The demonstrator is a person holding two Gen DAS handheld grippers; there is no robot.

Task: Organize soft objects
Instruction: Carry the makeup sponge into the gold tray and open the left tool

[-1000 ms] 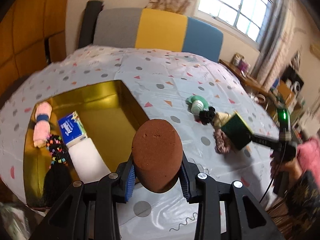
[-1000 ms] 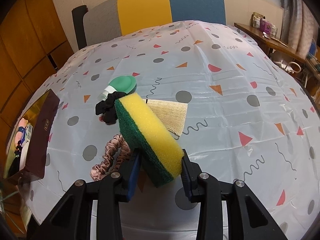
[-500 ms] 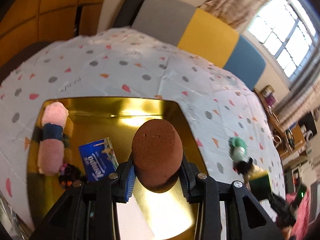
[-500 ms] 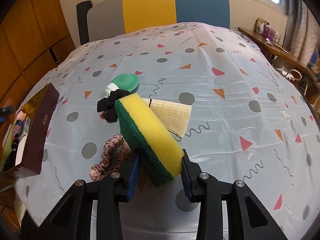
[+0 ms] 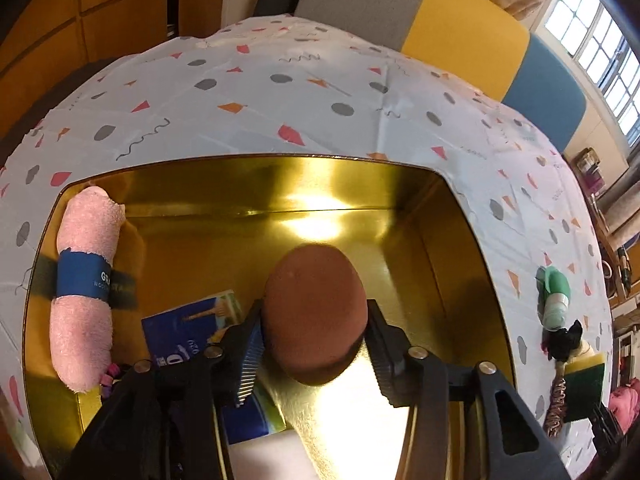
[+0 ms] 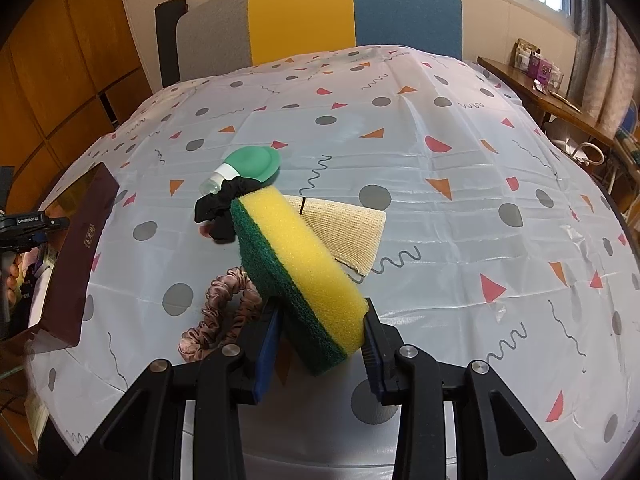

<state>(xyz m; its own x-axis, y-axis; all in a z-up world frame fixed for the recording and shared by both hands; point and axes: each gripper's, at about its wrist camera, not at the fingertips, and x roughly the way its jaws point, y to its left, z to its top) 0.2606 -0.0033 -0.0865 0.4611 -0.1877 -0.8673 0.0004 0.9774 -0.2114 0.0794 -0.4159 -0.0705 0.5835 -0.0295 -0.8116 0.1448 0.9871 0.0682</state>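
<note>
A brown egg-shaped sponge [image 5: 316, 300] sits between the fingers of my left gripper [image 5: 314, 314], inside the gold-lined box [image 5: 240, 188]. The jaws are opening and the pads no longer squeeze the sponge. In the box lie a pink rolled towel [image 5: 86, 280] with a blue band, a blue tissue pack [image 5: 184, 328] and a white block [image 5: 272, 456]. My right gripper [image 6: 320, 322] is shut on a yellow and green sponge [image 6: 296, 260], held tilted above the table. Under it lie a black scrunchie [image 6: 220, 208], a pink scrunchie [image 6: 220, 316], a beige cloth [image 6: 348, 232] and a green bottle [image 6: 252, 162].
The box's dark outer wall [image 6: 80, 252] stands at the table's left edge in the right wrist view. A patterned tablecloth [image 6: 440, 208] covers the table. A grey, yellow and blue chair back [image 6: 320, 16] is behind it. A wooden side table [image 6: 552, 96] stands at the right.
My left gripper carried the brown sponge left from over the tablecloth and down into the box, and its jaws have widened. The right gripper and its sponge stayed put.
</note>
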